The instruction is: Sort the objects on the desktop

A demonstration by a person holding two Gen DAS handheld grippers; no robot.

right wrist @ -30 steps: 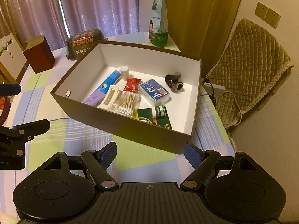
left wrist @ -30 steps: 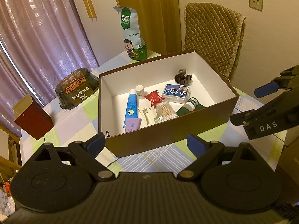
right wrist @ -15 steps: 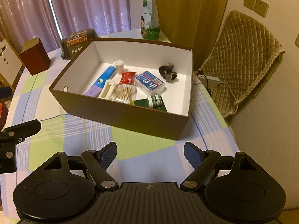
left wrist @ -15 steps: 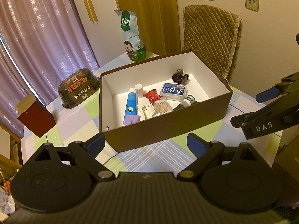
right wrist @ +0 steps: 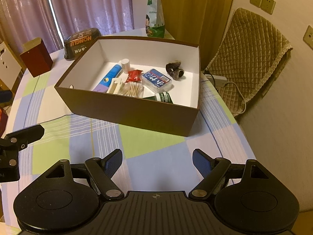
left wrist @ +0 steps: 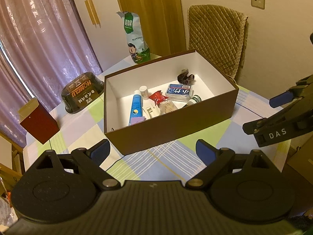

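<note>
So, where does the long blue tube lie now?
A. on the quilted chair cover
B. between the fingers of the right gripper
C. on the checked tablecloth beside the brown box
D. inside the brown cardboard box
D: the long blue tube lies flat on the white floor of the brown cardboard box, and both grippers are open and empty.

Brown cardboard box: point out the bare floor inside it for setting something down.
In the brown cardboard box, bare white floor lies along the right wall, beside the dark bundle. The left half is crowded: blue tube, cotton swabs, red packet.
</note>
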